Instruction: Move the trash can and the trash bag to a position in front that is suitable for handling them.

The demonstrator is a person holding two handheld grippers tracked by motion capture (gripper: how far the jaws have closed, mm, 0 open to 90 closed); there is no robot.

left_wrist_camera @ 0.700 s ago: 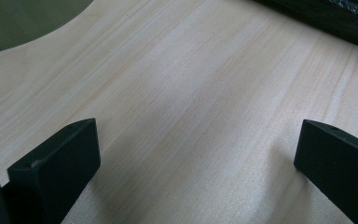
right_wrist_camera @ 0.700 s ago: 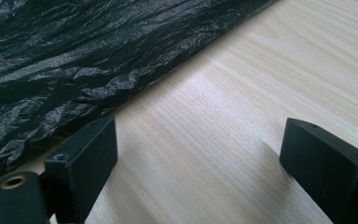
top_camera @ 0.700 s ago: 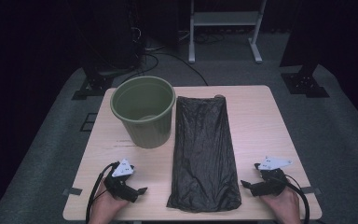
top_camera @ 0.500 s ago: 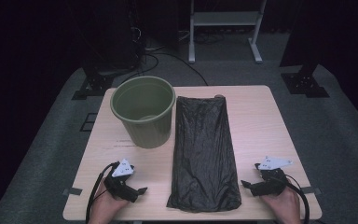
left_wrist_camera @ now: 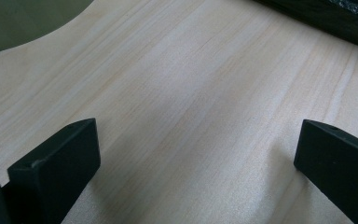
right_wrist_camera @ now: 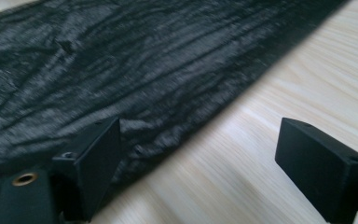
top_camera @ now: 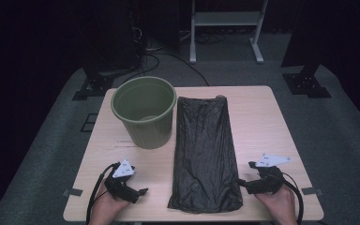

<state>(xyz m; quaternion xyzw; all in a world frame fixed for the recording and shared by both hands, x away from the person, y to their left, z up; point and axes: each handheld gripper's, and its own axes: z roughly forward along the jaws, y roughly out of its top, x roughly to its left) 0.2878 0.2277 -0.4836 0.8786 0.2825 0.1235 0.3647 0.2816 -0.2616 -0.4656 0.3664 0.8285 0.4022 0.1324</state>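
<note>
Right now I see a pale wooden table [top_camera: 262, 117] with fine grain lines. It stands on grey carpet [top_camera: 342, 131] in a dark room. Far behind the table is a white metal frame [top_camera: 225, 21], and black cables [top_camera: 157, 51] curl on the floor near some dark stands [top_camera: 96, 82].

On the table, a black bin bag [top_camera: 205, 150] lies flat in the middle. It stretches from the far edge to the near edge, and it looks crinkly and shiny. A green bucket [top_camera: 144, 117] stands upright just left of the bag, at the far left part of the table.

My left gripper [top_camera: 138, 192] rests at the near left, over bare wood, between the bucket and the near edge. Its jaws are spread wide with nothing between them.

My right gripper [top_camera: 241, 183] sits at the near right, right at the bag's edge. Its jaws are spread too. One jaw is over the bag's edge, the other over bare wood, and they are not pinching the bag.
</note>
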